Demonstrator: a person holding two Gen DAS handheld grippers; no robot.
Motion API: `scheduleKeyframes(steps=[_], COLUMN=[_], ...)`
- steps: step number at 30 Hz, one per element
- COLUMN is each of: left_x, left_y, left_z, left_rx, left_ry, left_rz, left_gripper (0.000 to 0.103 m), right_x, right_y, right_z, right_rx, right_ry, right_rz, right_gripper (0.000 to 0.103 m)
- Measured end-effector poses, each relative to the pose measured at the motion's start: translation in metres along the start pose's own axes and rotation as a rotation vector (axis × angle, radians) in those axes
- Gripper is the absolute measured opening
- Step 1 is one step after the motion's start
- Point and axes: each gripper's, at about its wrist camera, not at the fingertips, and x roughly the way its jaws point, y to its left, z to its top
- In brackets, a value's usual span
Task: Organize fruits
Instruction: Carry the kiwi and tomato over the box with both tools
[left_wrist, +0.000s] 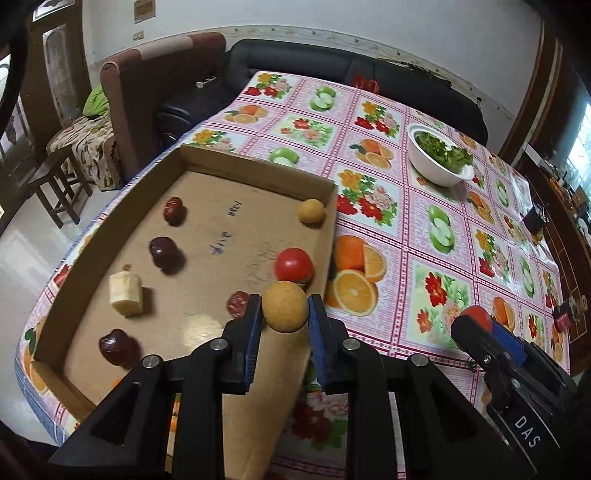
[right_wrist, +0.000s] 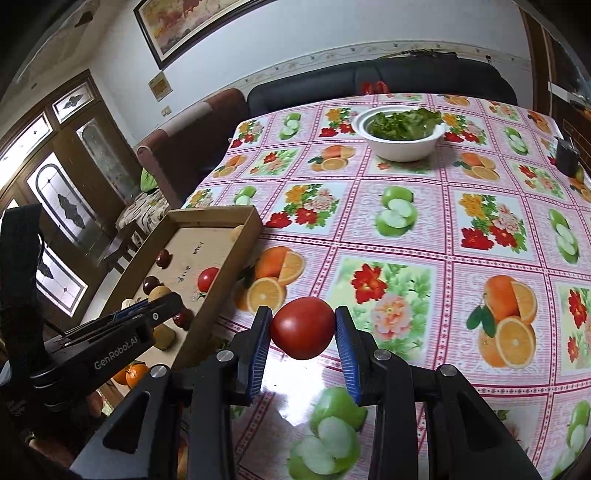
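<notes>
My left gripper (left_wrist: 284, 308) is shut on a tan round fruit (left_wrist: 284, 306), held above the right wall of a shallow cardboard box (left_wrist: 328, 229). Inside the box lie a red tomato (left_wrist: 293, 265), another tan fruit (left_wrist: 312, 210), several dark red fruits (left_wrist: 166, 253) and a banana piece (left_wrist: 125, 293). My right gripper (right_wrist: 303, 328) is shut on a red tomato (right_wrist: 303, 326), above the patterned tablecloth just right of the box (right_wrist: 243, 236). The left gripper (right_wrist: 155, 306) shows at the left in the right wrist view, over the box.
A white bowl of green leaves (right_wrist: 400, 133) stands at the far side of the table (right_wrist: 424, 229). A dark cup (right_wrist: 567, 157) is at the far right edge. A black sofa (left_wrist: 332, 64) and a brown armchair (left_wrist: 155, 81) stand behind the table.
</notes>
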Motion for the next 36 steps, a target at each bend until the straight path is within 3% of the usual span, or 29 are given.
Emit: scheduleKeyframes(steps=[36], left_x=[-0.001], left_y=[0.065], left_z=[0.010], left_rx=[-0.102], left_ry=[-0.004], left_rz=[0.035], left_gripper=[0.022], right_x=[0.039], right_y=[0.079], right_z=[0.029], right_rx=[-0.140], right_ry=[0.023], right_rz=[0.089], right_gripper=[0.035])
